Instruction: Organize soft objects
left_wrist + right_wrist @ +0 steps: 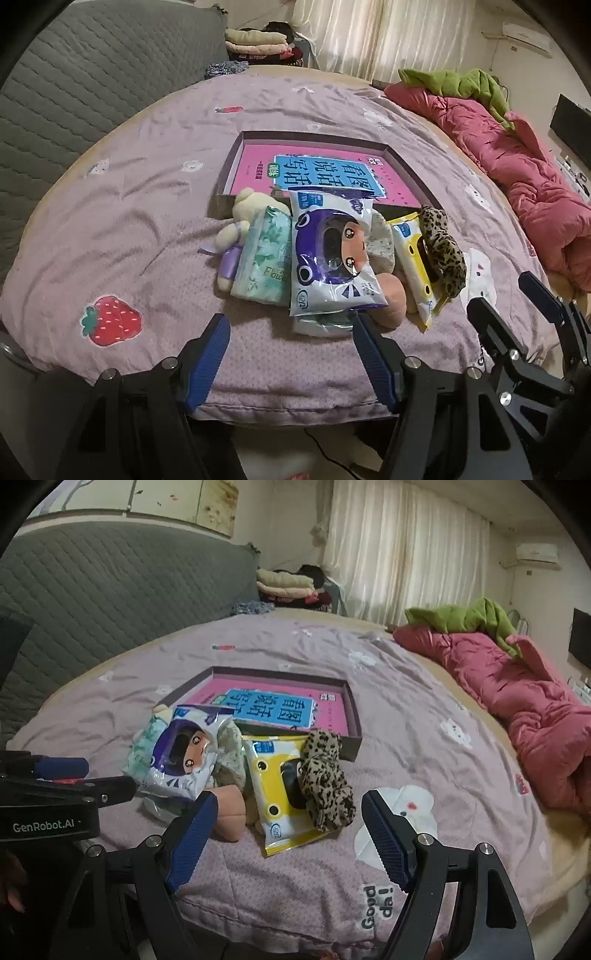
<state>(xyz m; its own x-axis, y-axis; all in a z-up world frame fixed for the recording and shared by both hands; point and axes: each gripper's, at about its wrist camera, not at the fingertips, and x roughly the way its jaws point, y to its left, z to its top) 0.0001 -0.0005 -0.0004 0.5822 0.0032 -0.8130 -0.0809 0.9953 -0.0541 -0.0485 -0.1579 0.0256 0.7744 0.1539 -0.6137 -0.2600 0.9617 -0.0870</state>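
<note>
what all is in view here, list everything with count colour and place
box: 1, dark, mid bed, holds a pink-blue book
wipes packs: 2, purple-white and yellow, before the box
tissue pack: 1, green, left of the purple pack
plush: 1, cream, far left of the pile
scrunchie: 1, leopard, on the yellow pack
peach toy: 1, pile's near edge
quilt: 1, pink, bed's right
left gripper: blue fingers, open
right gripper: open

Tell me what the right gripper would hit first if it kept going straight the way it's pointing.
Probably the leopard-print fabric piece lying on the yellow wipes pack; the open right gripper aims about there, though depth is hard to judge.
</note>
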